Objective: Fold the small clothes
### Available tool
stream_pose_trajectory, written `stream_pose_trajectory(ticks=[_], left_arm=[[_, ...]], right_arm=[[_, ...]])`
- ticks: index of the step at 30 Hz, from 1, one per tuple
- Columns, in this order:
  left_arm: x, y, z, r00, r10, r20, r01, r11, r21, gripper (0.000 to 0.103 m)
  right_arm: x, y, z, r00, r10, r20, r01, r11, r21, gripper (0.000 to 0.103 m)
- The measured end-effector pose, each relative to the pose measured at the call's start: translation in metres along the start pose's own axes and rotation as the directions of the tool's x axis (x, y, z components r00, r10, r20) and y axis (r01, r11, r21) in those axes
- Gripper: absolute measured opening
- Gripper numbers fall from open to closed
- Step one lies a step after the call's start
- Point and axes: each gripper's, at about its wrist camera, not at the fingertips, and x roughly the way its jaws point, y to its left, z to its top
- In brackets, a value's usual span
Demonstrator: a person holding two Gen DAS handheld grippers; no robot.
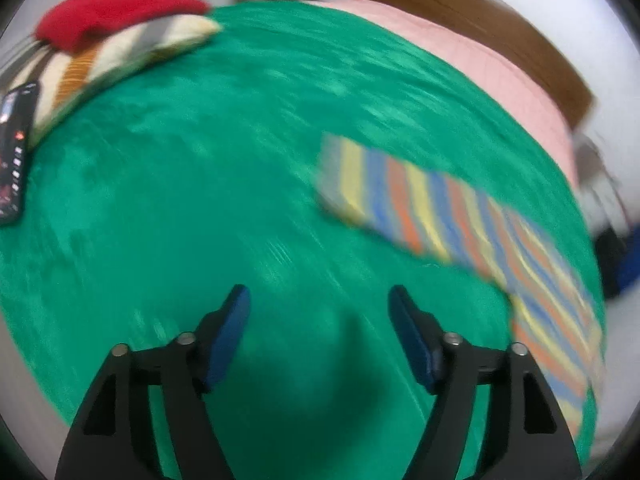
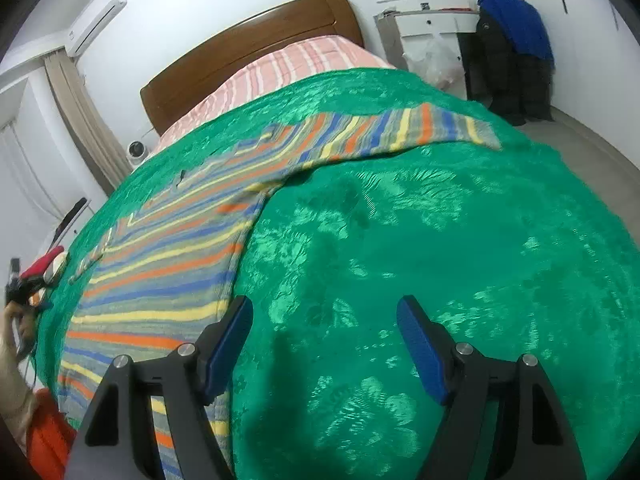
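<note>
The striped knitted garment (image 2: 168, 264), banded in grey, blue, yellow and orange, lies spread flat on the shiny green bedspread (image 2: 400, 260), body near and to the left, one sleeve (image 2: 400, 132) stretched out to the far right. I judge it is laid open like this so I can fold the sleeves in first. My right gripper (image 2: 324, 344) hovers with its jaws wide and nothing between them, its left finger just over the garment's near edge. My left gripper (image 1: 318, 332) is also wide and empty, above bare bedspread, with the sleeve to its right. Far left sits a small pile: a red cloth (image 1: 112, 16) on a striped cream fabric (image 1: 120, 56), likely folded pieces set aside, beside a black phone (image 1: 14, 152). I see no containers.
</note>
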Motion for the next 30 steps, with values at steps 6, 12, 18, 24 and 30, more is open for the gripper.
stream_pose_trajectory(ticks=[6, 12, 18, 24, 30], left_arm=[[-0.001, -0.036, -0.071, 0.996, -0.088, 0.018, 0.084, 0.985, 0.151, 0.095], [0.021, -0.051, -0.101, 0.993, -0.006, 0.115, -0.033, 0.941, 0.336, 0.103], [0.019, -0.054, -0.115, 0.980, 0.010, 0.200, -0.083, 0.929, 0.361, 0.103], [0.018, -0.053, -0.117, 0.975, 0.015, 0.221, -0.097, 0.926, 0.364, 0.103], [0.019, -0.055, -0.119, 0.973, 0.020, 0.231, -0.106, 0.925, 0.366, 0.103]], right_arm=[[-0.007, 0.001, 0.003, 0.997, -0.063, 0.036, 0.063, 0.998, -0.005, 0.077], [-0.013, 0.007, 0.011, 0.992, -0.106, 0.062, 0.107, 0.994, -0.015, 0.077], [0.002, 0.014, 0.029, 0.987, -0.108, 0.120, 0.110, 0.994, -0.013, 0.084], [0.038, -0.001, 0.014, 0.986, -0.143, 0.090, 0.142, 0.990, 0.018, 0.084], [0.038, -0.006, 0.012, 0.990, -0.111, 0.090, 0.109, 0.994, 0.031, 0.088]])
